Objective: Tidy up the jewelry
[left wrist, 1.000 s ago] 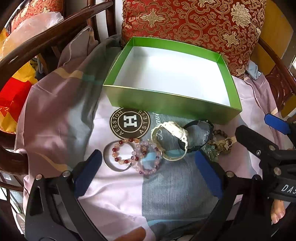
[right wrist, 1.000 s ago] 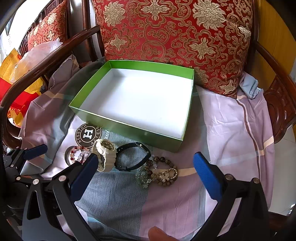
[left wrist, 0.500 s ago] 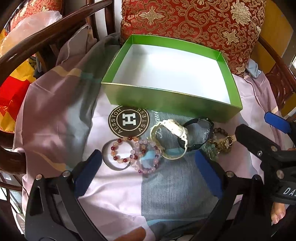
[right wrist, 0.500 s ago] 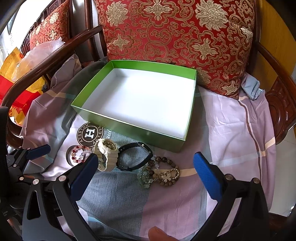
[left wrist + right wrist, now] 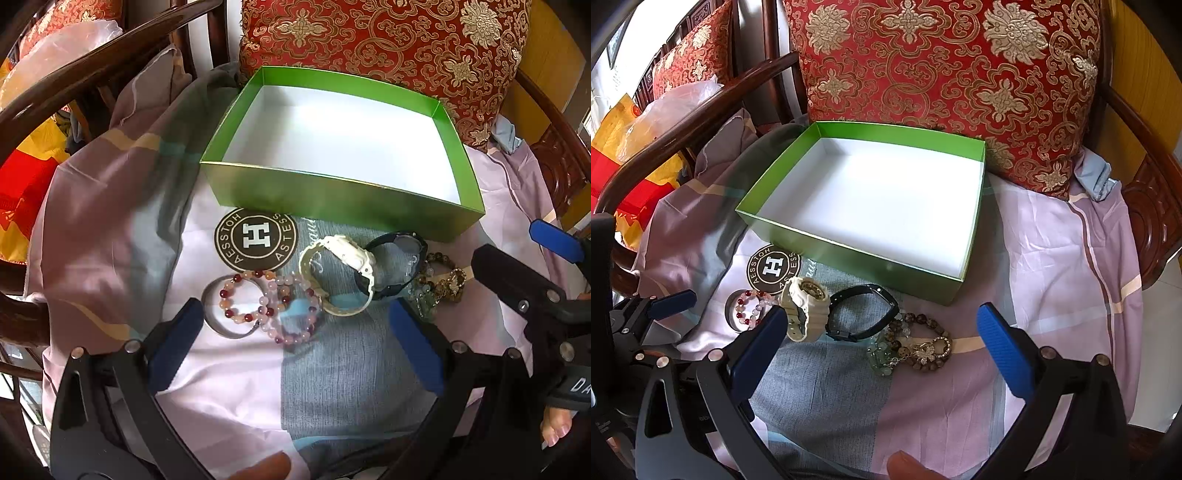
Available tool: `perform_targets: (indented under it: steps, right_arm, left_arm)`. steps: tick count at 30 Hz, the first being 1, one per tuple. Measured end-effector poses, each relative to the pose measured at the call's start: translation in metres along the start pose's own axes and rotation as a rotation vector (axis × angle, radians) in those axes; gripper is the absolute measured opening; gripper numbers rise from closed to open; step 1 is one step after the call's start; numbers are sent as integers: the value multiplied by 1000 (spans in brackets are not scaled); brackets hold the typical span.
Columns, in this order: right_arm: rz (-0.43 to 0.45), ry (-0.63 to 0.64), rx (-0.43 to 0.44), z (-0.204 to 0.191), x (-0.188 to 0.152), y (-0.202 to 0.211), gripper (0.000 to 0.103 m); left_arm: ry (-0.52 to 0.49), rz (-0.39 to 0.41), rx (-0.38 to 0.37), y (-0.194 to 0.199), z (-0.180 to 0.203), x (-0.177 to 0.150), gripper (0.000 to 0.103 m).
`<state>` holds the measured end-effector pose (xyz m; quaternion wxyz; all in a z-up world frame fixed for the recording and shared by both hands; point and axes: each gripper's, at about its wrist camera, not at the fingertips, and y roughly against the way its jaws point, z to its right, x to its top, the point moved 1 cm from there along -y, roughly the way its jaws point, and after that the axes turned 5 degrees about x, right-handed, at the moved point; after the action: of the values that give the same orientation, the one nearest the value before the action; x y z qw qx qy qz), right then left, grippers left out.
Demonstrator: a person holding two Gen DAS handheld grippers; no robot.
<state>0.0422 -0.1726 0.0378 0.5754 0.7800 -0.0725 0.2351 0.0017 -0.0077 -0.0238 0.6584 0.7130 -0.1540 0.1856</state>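
Note:
An empty green box with a white floor stands on the cloth-covered chair seat. In front of it lies a row of jewelry: a silver bangle, a red bead bracelet, a pink bead bracelet, a cream watch, a black watch and brown and green bead bracelets. My left gripper is open just before the bead bracelets. My right gripper is open just before the watches and brown beads. Both are empty.
A red and gold cushion leans behind the box. Dark wooden armrests flank the seat. A round printed logo marks the cloth. A plastic bag and red and yellow items lie beyond the left armrest.
Both views have shifted slightly: the box and jewelry sit a little lower and nearer in the right wrist view. The jewelry has not moved on the cloth. Both grippers stay open.

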Motion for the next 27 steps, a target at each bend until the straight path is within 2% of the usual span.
perform_targets:
  steps: [27]
  right_arm:
    - [-11, 6, -9, -1, 0, -2, 102]
  left_arm:
    - [-9, -5, -3, 2, 2, 3, 101]
